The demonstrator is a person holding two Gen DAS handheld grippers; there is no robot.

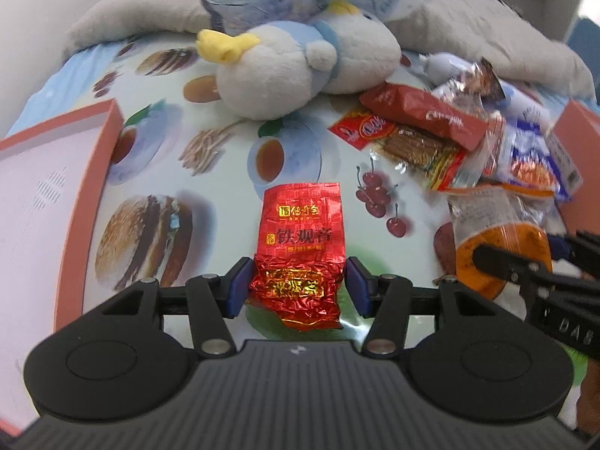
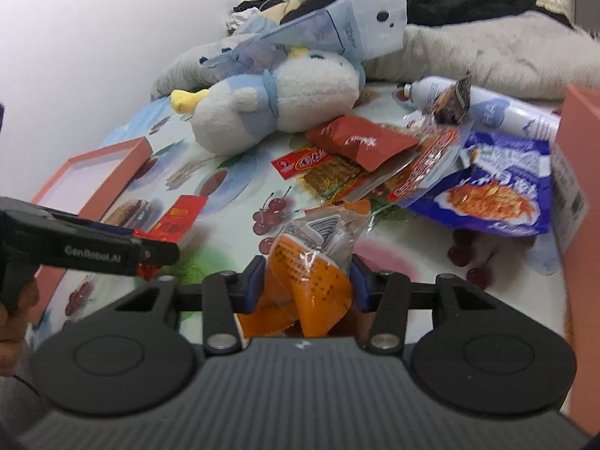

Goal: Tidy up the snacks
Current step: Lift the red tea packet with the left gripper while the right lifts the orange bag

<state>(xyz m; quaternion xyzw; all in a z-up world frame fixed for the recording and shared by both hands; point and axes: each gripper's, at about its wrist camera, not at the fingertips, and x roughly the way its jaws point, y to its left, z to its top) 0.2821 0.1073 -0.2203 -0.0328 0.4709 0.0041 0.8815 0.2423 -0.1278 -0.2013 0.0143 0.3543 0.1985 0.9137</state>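
Note:
My left gripper [image 1: 296,287] is shut on a red foil tea packet [image 1: 300,240] with gold print, over the food-print tablecloth. My right gripper [image 2: 305,285] is shut on an orange and clear snack packet [image 2: 311,262]. The packet also shows in the left wrist view [image 1: 498,240] with the right gripper's fingers around it. The left gripper shows in the right wrist view [image 2: 150,253] with the red tea packet [image 2: 180,217]. A pile of snacks lies beyond: a dark red packet [image 2: 360,138], a biscuit packet [image 2: 330,176] and a blue noodle bag [image 2: 495,187].
An open pink box tray [image 1: 45,202] sits at the left, also in the right wrist view [image 2: 97,172]. Another pink box [image 2: 581,195] stands at the right. A plush penguin [image 1: 292,63], a white spray can [image 2: 487,108], grey bedding [image 2: 487,52] and clutter lie at the back.

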